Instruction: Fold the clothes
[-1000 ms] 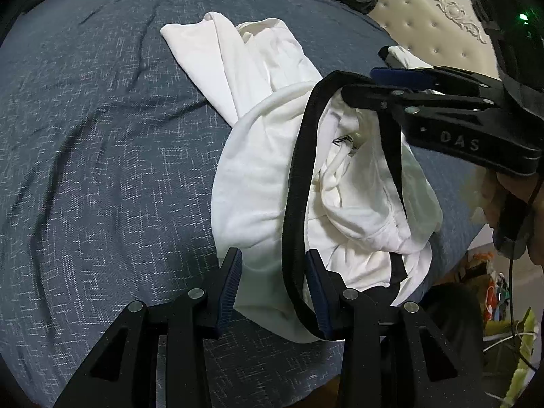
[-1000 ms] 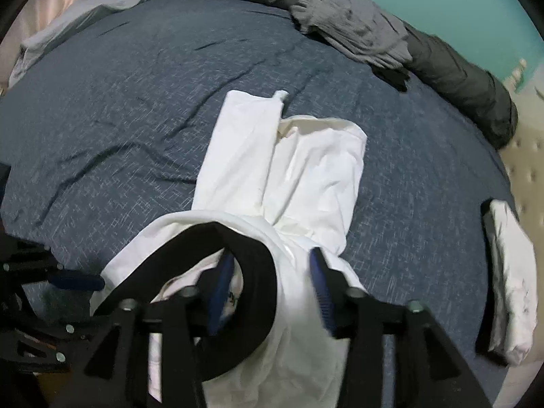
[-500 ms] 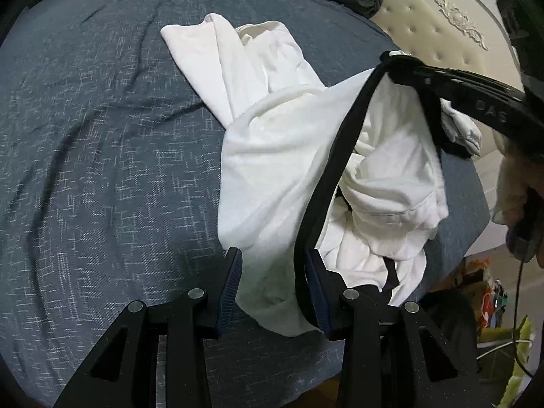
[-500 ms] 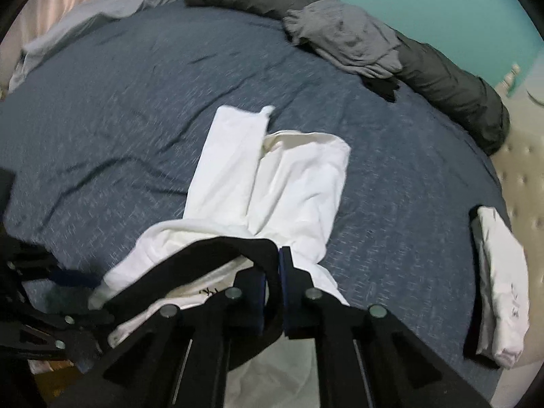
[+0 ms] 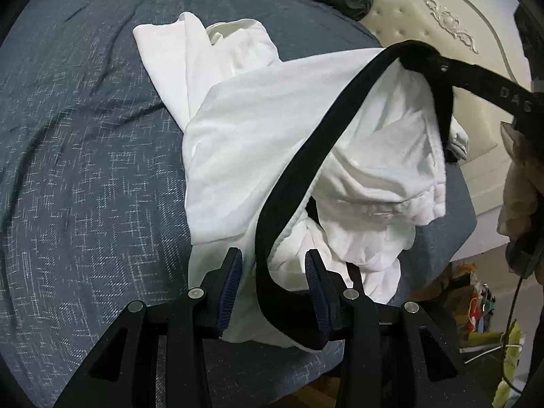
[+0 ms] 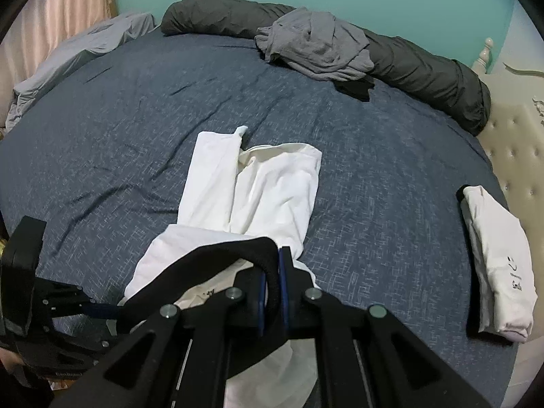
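Observation:
White trousers (image 5: 258, 129) with a black waistband (image 5: 306, 166) lie on the blue bed, legs stretched away from me; they also show in the right wrist view (image 6: 258, 183). My right gripper (image 6: 272, 278) is shut on the black waistband (image 6: 217, 258) and holds that end lifted; it shows in the left wrist view (image 5: 418, 61) at the upper right. My left gripper (image 5: 273, 282) is open, its jaws on either side of the lower waistband and white cloth, not closed on them.
A folded white garment (image 6: 493, 258) lies at the bed's right edge by the cream padded headboard (image 6: 516, 156). A grey crumpled garment (image 6: 316, 44) and a dark rolled duvet (image 6: 425, 68) lie along the far side. The bed edge is close below me (image 5: 340, 370).
My right gripper closed on the black waistband and lifted it up and to the right, stretching the band. My left gripper stayed open in place.

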### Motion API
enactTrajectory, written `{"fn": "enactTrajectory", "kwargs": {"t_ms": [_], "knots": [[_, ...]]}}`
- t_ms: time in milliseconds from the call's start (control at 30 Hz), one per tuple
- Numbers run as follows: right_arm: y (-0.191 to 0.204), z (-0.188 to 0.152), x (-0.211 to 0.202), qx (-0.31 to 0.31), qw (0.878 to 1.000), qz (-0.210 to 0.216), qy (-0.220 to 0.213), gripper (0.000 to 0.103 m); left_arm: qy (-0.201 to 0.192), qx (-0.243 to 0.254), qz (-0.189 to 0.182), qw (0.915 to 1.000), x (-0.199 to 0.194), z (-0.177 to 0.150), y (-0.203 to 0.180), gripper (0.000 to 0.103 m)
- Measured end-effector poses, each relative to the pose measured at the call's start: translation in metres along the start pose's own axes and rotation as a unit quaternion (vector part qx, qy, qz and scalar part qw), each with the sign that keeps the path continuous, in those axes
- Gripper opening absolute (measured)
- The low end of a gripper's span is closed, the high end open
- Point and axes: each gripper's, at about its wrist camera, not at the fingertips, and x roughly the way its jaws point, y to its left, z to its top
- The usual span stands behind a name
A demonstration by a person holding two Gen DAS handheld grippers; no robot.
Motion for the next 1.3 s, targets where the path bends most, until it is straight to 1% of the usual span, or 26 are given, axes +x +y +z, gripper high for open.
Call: {"fn": "enactTrajectory", "kwargs": {"t_ms": [67, 100, 133, 167, 200, 267, 367, 433, 467, 500, 567, 633, 733, 767, 900, 1033, 1167, 1300], "knots": [[-0.003, 0.0, -0.004, 0.007, 1.0, 0.002, -0.004, 0.006, 0.0, -0.004, -0.004, 1.0, 0.003, 0.002, 0.001, 0.041], [-0.005, 0.0, -0.005, 0.011, 1.0, 0.003, -0.006, 0.006, -0.001, -0.003, -0.004, 1.0, 0.004, 0.003, 0.0, 0.034], [-0.007, 0.0, -0.007, 0.015, 1.0, 0.005, -0.008, 0.006, -0.001, 0.001, -0.004, 1.0, 0.004, 0.004, -0.001, 0.018], [-0.009, 0.0, -0.008, 0.018, 1.0, 0.005, -0.009, 0.006, -0.002, 0.004, -0.004, 1.0, 0.003, 0.005, -0.001, 0.012], [-0.01, 0.0, -0.009, 0.021, 1.0, 0.005, -0.011, 0.006, -0.005, 0.008, -0.001, 1.0, 0.002, 0.007, -0.002, 0.009], [-0.013, 0.0, -0.013, 0.024, 1.0, 0.004, -0.015, 0.006, -0.02, 0.013, 0.003, 0.9997, -0.008, 0.012, -0.001, 0.007], [-0.017, 0.0, -0.027, 0.027, 0.999, 0.0, -0.036, 0.006, -0.052, 0.016, 0.013, 0.9984, -0.036, 0.028, 0.001, 0.007], [-0.02, 0.004, -0.04, 0.032, 0.998, -0.002, -0.054, 0.006, -0.078, 0.029, 0.026, 0.9962, -0.066, 0.045, 0.0, 0.007], [-0.022, 0.006, -0.047, 0.034, 0.997, -0.003, -0.064, 0.006, -0.089, 0.038, 0.034, 0.9947, -0.073, 0.058, -0.011, 0.007], [-0.023, 0.008, -0.054, 0.037, 0.997, -0.004, -0.073, 0.006, -0.104, 0.05, 0.045, 0.9923, -0.093, 0.066, -0.013, 0.007], [-0.026, 0.013, -0.069, 0.04, 0.995, -0.005, -0.091, 0.006, -0.129, 0.064, 0.057, 0.9879, -0.134, 0.072, -0.003, 0.007], [-0.028, 0.024, -0.092, 0.043, 0.992, -0.009, -0.117, 0.006, -0.154, 0.078, 0.07, 0.9825, -0.169, 0.084, -0.001, 0.006], [-0.029, 0.041, -0.126, 0.05, 0.987, -0.009, -0.151, 0.006, -0.194, 0.095, 0.091, 0.9722, -0.216, 0.108, -0.018, 0.006], [-0.029, 0.048, -0.139, 0.051, 0.985, -0.009, -0.163, 0.006, -0.209, 0.101, 0.098, 0.9677, -0.237, 0.12, -0.026, 0.006], [-0.028, 0.076, -0.194, 0.054, 0.976, -0.012, -0.21, 0.005, -0.256, 0.13, 0.118, 0.9505, -0.306, 0.14, -0.059, 0.006], [-0.029, 0.102, -0.251, 0.057, 0.965, -0.019, -0.255, 0.005, -0.296, 0.158, 0.138, 0.9319, -0.365, 0.164, -0.092, 0.006], [-0.028, 0.124, -0.302, 0.049, 0.955, -0.035, -0.291, 0.005, -0.322, 0.175, 0.156, 0.9172, -0.414, 0.173, -0.12, 0.006], [-0.028, 0.146, -0.348, 0.043, 0.945, -0.047, -0.321, 0.005, -0.353, 0.186, 0.162, 0.9023, -0.462, 0.178, -0.142, 0.006]]}}
